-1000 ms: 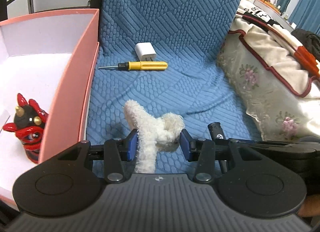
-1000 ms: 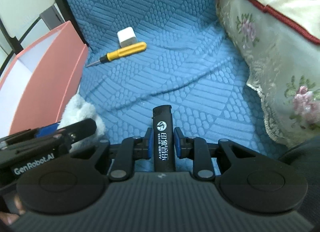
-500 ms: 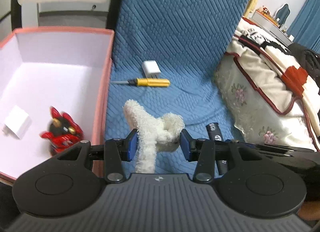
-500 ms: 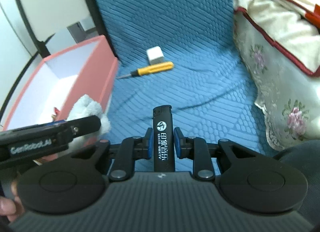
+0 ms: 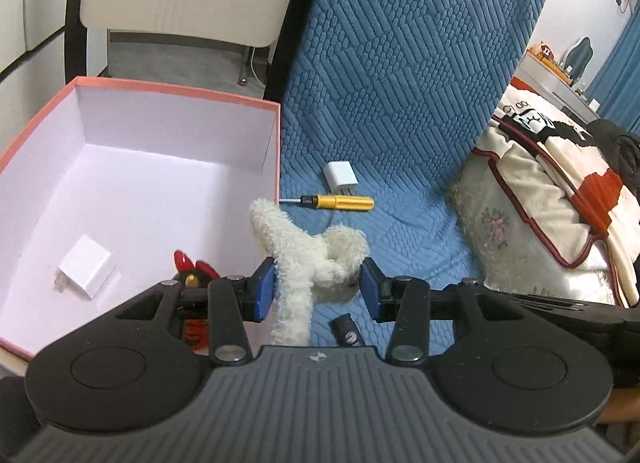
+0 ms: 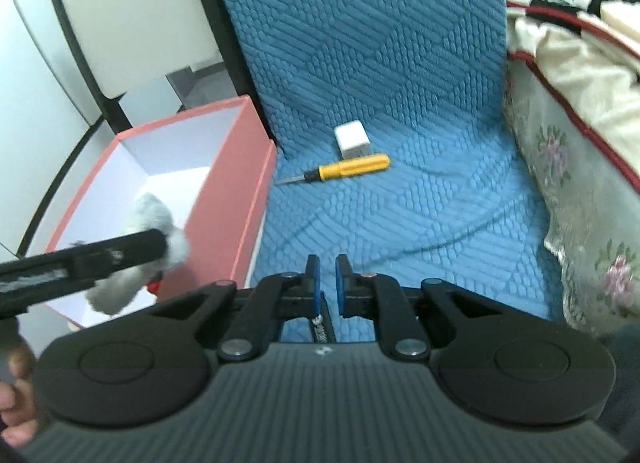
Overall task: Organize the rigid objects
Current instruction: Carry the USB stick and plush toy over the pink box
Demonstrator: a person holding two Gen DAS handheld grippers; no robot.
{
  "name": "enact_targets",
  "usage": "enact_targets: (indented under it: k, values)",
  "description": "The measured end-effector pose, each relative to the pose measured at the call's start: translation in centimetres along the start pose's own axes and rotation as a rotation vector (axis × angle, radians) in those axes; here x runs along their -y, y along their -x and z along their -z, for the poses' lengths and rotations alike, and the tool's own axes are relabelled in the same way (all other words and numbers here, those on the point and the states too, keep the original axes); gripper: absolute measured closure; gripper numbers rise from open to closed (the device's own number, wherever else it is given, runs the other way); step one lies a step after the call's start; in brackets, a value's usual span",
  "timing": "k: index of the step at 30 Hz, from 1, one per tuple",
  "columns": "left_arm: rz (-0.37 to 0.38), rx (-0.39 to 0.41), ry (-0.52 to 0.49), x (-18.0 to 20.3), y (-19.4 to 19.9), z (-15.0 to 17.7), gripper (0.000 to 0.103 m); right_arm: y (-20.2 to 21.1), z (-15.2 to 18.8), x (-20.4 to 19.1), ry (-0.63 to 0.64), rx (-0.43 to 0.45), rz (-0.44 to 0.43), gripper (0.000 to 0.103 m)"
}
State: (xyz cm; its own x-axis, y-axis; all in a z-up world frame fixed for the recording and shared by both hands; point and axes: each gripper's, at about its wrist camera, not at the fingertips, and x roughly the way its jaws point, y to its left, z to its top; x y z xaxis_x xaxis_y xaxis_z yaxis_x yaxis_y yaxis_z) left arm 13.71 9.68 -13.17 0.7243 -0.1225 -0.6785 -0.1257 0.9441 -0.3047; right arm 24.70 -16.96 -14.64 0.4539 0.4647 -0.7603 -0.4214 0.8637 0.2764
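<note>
My left gripper [image 5: 318,289] is clamped on a white plush toy [image 5: 308,263], blue pads pressed into both of its sides; one fuzzy limb sticks up past the fingers, another hangs down below them. In the right wrist view that gripper sits over the near end of the pink box [image 6: 224,199], with the plush above the box opening. In the box I see a white charger [image 5: 84,266] lying flat on the floor and a red and black figurine [image 5: 194,275], mostly hidden behind my left finger. My right gripper [image 6: 327,285] has its pads nearly together with a narrow gap between them, and nothing sits in that gap. A black lighter [image 6: 322,327] shows just below the pads, partly hidden by the gripper body; I can't tell if it touches them. The left view shows the same lighter's end [image 5: 347,330] low over the blue cover [image 6: 420,203]. Further out on the cover, a yellow screwdriver [image 6: 344,169] lies on its side, tip toward the box, with a second white charger [image 6: 352,139] just behind it.
</note>
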Motion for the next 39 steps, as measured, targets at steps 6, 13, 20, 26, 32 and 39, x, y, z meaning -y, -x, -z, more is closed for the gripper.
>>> enact_targets:
  k: [6,13,20,26,32,39]
  values:
    - [-0.001,-0.024,-0.006,0.2,-0.6,1.5,0.053,-2.6,2.6,1.6,-0.019,-0.056,-0.058,0.091]
    - [-0.013,-0.037,-0.014,0.8,-1.1,2.6,0.054,-5.4,5.0,0.1,0.067,-0.093,-0.079,0.078]
    - [-0.030,-0.037,-0.016,1.4,-1.1,2.9,0.054,-8.1,5.3,-1.3,0.177,-0.122,-0.041,0.072]
    - [-0.034,-0.039,-0.015,1.8,-1.1,3.0,0.054,-9.6,5.6,-2.6,0.287,-0.131,0.021,0.074]
    - [-0.033,-0.048,-0.010,2.0,-1.2,2.8,0.055,-9.4,5.4,-2.6,0.290,-0.129,0.065,0.077]
    - [-0.032,-0.043,-0.010,1.5,-0.5,1.7,0.055,-7.0,3.5,-1.2,0.172,-0.092,0.042,0.077]
